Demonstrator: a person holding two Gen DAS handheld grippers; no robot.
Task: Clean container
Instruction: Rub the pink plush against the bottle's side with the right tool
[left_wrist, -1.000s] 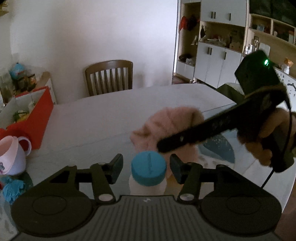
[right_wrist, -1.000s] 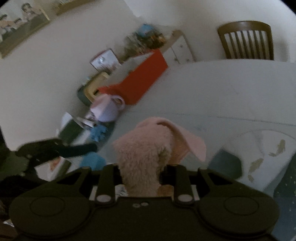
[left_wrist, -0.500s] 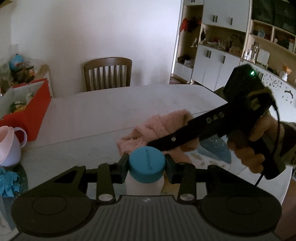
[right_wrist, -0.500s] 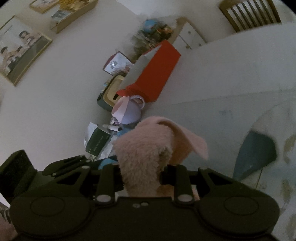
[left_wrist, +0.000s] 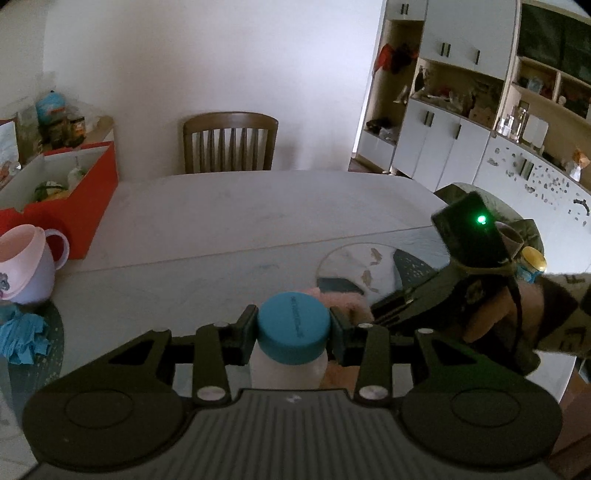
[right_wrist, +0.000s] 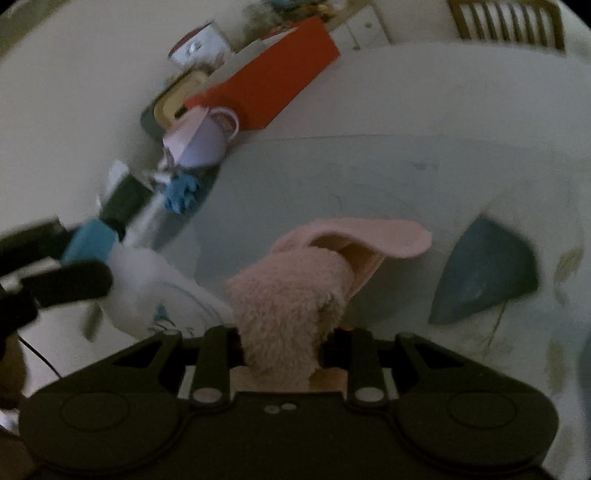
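Pale round bench, glassy near the front edge. On its left side: red box, pink-and-lilac mug just in front of the box, crumpled blue cloth beside the mug. Toward the right front: patterned mat with a dark blue patch.

Both hand-held grippers clamped

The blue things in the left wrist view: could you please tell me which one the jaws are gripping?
The round blue bottle cap, clamped between the left gripper jaws atop the white bottle. The crumpled blue cloth lies untouched at the far left, below the pink cup.
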